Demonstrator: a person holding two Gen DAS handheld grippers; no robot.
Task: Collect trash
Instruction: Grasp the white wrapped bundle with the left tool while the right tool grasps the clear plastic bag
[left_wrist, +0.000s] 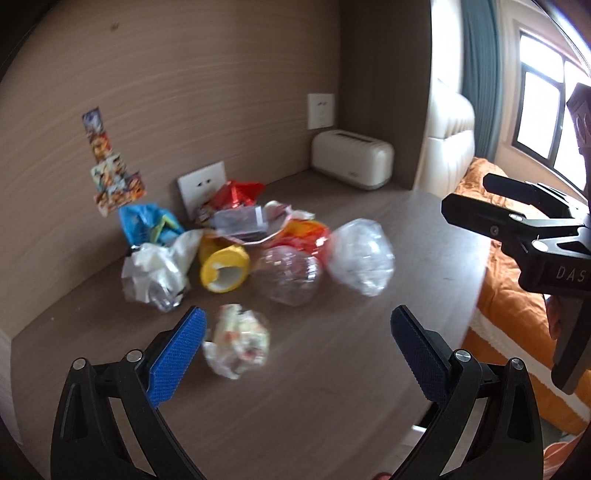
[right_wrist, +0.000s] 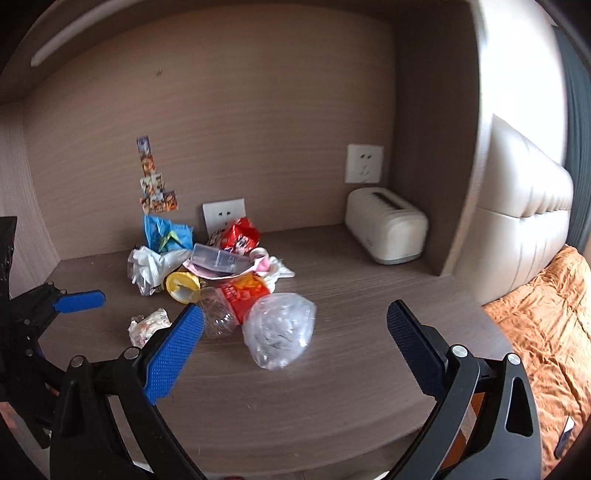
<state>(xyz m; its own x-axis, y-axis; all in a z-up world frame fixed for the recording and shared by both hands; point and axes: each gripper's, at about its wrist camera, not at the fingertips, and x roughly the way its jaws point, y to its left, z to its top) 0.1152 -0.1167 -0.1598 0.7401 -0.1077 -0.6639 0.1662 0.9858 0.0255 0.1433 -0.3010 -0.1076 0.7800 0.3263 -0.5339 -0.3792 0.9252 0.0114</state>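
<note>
I hold both tongs released: my left gripper (left_wrist: 297, 330) has its jaws wide around nothing, with one small crumpled wrapper (left_wrist: 238, 339) just beside its left pad, and my right gripper (right_wrist: 295, 325) gapes before one clear plastic bag ball (right_wrist: 280, 328). Behind that ball the trash pile (right_wrist: 207, 258) holds one yellow cup (right_wrist: 181, 286), one blue packet (right_wrist: 166, 232) and one red packet (right_wrist: 238, 234). Two wall sockets (right_wrist: 224, 216) and one white toaster (right_wrist: 386, 230) stand beyond.

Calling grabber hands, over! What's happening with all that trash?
Left gripper open, empty. Right gripper open, empty. Trash pile untouched on desk, small crumpled wrapper nearest left. Nothing blocking.
</note>
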